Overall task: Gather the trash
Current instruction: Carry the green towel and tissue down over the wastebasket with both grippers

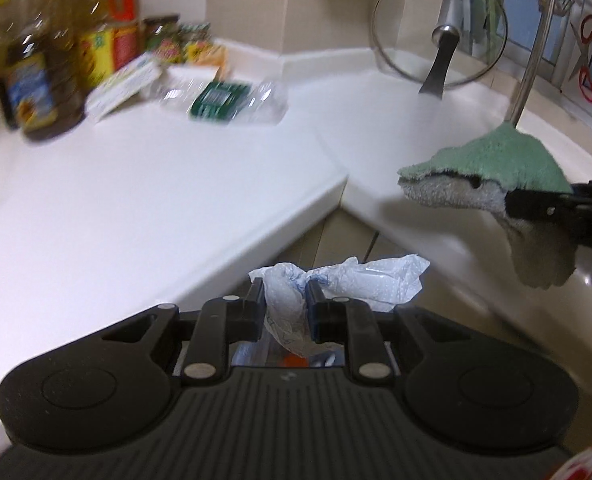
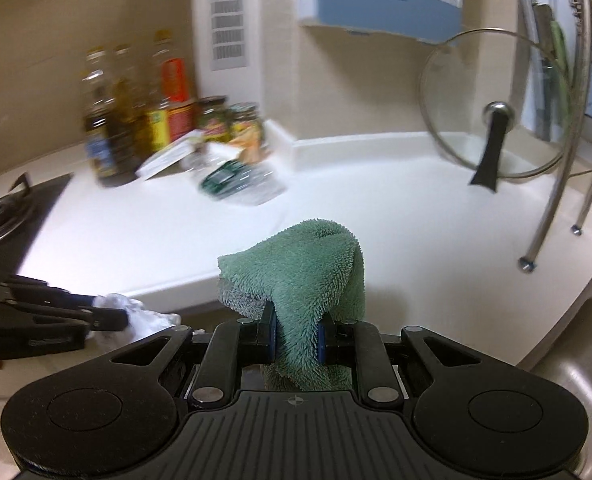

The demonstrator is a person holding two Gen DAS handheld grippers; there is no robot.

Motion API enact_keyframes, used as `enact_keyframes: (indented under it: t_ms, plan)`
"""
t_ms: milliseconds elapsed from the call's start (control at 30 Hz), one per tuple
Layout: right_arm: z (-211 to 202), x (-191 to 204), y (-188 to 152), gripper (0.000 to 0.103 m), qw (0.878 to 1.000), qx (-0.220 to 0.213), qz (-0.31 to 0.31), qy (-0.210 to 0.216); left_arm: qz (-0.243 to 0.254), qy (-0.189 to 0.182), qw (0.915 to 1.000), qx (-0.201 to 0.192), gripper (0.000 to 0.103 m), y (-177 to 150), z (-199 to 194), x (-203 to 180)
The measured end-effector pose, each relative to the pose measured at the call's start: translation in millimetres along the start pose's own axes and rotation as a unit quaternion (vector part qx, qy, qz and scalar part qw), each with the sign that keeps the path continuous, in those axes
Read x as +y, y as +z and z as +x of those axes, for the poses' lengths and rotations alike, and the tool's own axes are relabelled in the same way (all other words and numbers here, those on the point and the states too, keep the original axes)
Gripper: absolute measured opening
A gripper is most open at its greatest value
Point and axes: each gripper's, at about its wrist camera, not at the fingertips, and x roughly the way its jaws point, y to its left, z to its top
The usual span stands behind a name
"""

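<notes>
My left gripper point(image 1: 285, 292) is shut on a crumpled white plastic wrapper point(image 1: 360, 282), held in the air off the front edge of the white counter point(image 1: 155, 200). It also shows in the right wrist view point(image 2: 111, 312) at the lower left with the wrapper point(image 2: 143, 318). My right gripper point(image 2: 296, 320) is shut on a green and grey cloth point(image 2: 304, 268), held above the counter edge near the sink. In the left wrist view the cloth point(image 1: 492, 172) and right gripper point(image 1: 536, 204) are at the right. A clear plastic package with a green label point(image 1: 223, 100) lies on the counter at the back.
Oil bottles point(image 1: 35, 64), jars point(image 2: 231, 120) and a white box point(image 1: 123, 84) stand in the back left corner. A glass pot lid point(image 2: 496, 108) leans on the wall. A metal dish rack point(image 2: 576, 120) and a steel sink point(image 2: 580, 344) are at the right. A gas stove point(image 2: 7, 216) is at the left.
</notes>
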Motion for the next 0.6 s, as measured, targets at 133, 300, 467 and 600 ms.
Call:
enact_keyframes:
  t_ms: [133, 300, 467, 600]
  plan:
    - [-3, 23, -20, 0.018, 0.999, 0.025, -0.012, 0.023, -0.011, 0.010, 0.9995, 0.026, 0.018, -32, -1, 7]
    - [21, 35, -41, 0.018, 0.995, 0.075, -0.031, 0.058, -0.031, 0.029, 0.9972, 0.062, 0.018, -59, 14, 10]
    - [53, 39, -61, 0.018, 0.989, 0.115, -0.063, 0.072, -0.045, 0.045, 0.9928, 0.102, 0.018, -74, 41, 9]
    - [78, 34, -77, 0.018, 0.985, 0.139, -0.077, 0.072, -0.049, 0.051, 0.9897, 0.125, 0.018, -81, 61, 6]
